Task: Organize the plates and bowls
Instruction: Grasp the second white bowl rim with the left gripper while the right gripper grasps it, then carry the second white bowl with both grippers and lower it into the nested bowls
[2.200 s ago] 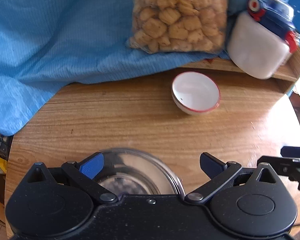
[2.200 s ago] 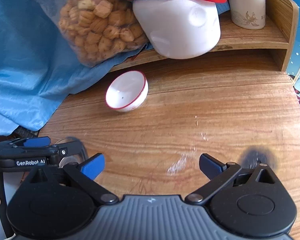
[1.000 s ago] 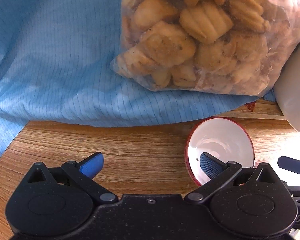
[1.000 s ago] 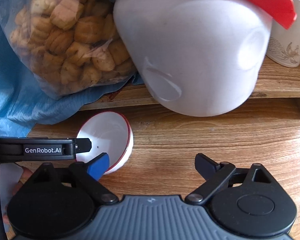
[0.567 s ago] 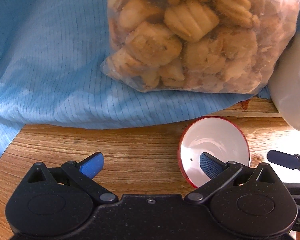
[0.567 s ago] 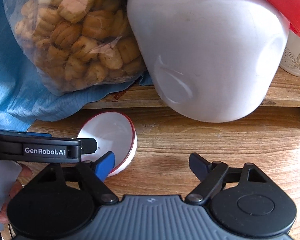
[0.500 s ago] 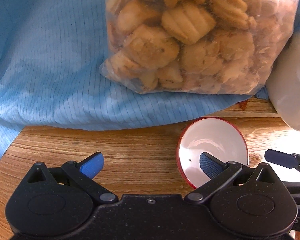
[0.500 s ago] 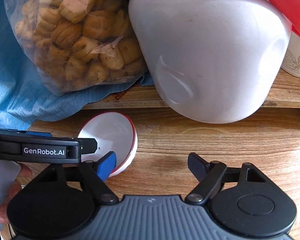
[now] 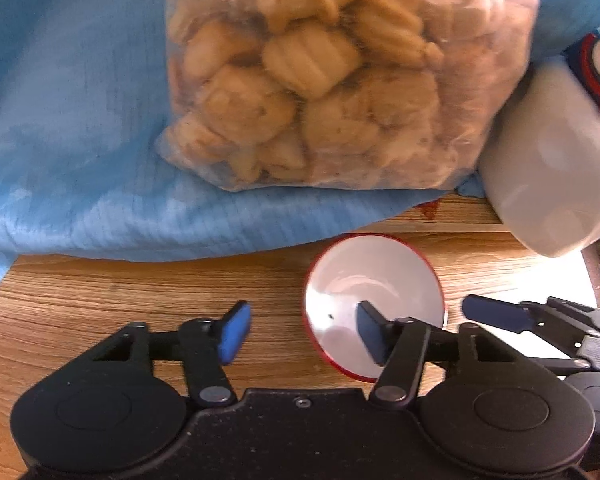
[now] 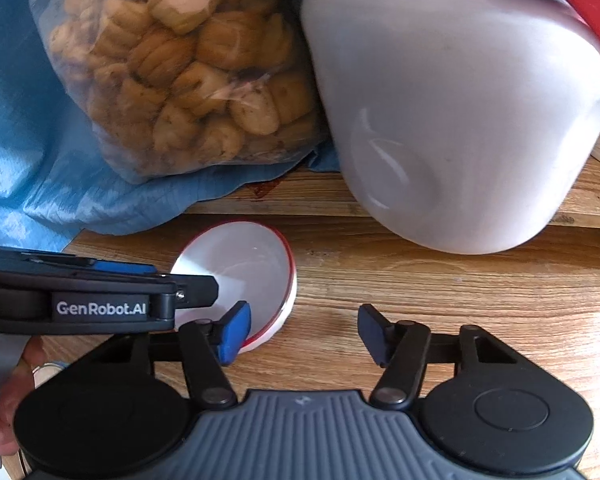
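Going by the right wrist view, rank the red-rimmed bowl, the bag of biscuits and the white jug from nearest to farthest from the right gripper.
1. Red-rimmed bowl: just left of the right gripper, its rim at the blue finger.
2. White jug: behind, up right, on the wooden ledge.
3. Bag of biscuits: behind, up left, on the blue cloth.
Jug and bag are close to call.

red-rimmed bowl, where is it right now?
The red-rimmed bowl sits on the wooden table below the biscuit bag, between both grippers.
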`<state>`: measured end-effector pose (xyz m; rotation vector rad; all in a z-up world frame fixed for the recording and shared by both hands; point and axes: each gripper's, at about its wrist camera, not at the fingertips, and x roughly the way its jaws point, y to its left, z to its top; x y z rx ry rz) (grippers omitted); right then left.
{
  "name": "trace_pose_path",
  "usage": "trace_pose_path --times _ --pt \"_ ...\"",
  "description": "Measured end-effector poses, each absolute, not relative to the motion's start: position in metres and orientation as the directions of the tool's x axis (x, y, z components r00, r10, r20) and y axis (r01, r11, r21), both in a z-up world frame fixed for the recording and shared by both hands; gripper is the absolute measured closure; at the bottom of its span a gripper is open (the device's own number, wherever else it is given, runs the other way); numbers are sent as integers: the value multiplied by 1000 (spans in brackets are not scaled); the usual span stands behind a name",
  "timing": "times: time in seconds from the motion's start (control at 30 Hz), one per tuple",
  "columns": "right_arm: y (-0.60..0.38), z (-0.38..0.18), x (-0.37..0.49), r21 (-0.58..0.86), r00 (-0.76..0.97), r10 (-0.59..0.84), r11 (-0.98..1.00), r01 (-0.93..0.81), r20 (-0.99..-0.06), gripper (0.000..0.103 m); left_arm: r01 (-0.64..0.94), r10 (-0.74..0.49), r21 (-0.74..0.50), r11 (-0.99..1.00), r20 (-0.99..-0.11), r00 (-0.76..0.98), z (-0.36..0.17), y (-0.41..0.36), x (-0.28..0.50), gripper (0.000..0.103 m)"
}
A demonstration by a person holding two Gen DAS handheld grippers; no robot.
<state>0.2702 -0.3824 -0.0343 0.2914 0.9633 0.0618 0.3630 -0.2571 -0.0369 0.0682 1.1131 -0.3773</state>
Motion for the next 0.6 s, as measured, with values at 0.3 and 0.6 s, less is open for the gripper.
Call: trace_pose_path --times 0.3,0.6 --pt "-356 -32 274 302 562 227 952 43 -795 68 326 -322 -209 922 -881 346 -41 -258 358 78" --pt "-343 -39 273 300 548 225 953 50 -806 76 323 -320 -206 924 -880 352 -46 -255 350 85"
